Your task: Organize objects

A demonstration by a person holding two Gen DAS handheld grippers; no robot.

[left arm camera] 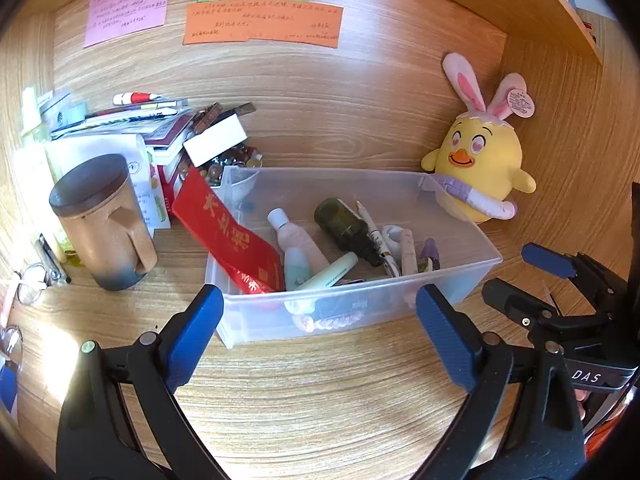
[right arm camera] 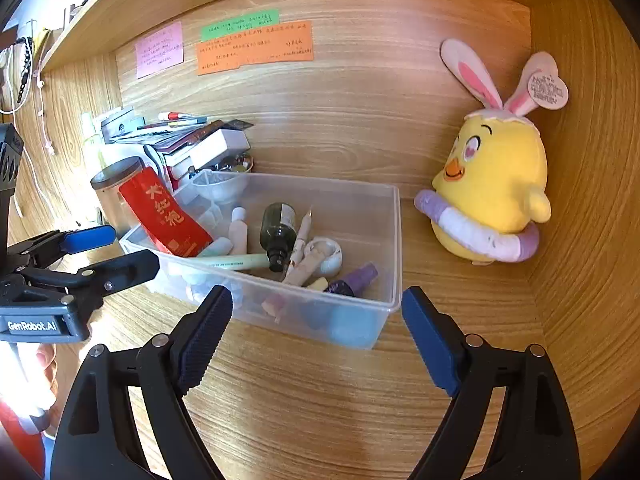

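Note:
A clear plastic bin (left arm camera: 460, 276) (right arm camera: 394, 240) stands on the wooden desk. It holds a red packet (left arm camera: 228, 236) (right arm camera: 164, 216), a dark green bottle (left arm camera: 344, 224) (right arm camera: 278, 228), a pale green tube (left arm camera: 328, 272) (right arm camera: 236, 261), a pink bottle (left arm camera: 296, 236), a pen, a white ring-shaped piece (right arm camera: 326, 254) and a purple bottle (right arm camera: 356, 280). My left gripper (left arm camera: 320, 314) is open just in front of the bin's near wall, nothing between its fingers. My right gripper (right arm camera: 316, 312) is open before the bin's near right corner, also empty. Each gripper shows at the edge of the other's view.
A yellow plush chick with rabbit ears (left arm camera: 480, 160) (right arm camera: 492, 188) sits right of the bin against the back wall. A brown lidded mug (left arm camera: 104, 220) and a pile of books and boxes (left arm camera: 168, 132) crowd the left. Sticky notes (left arm camera: 260, 20) hang on the wall.

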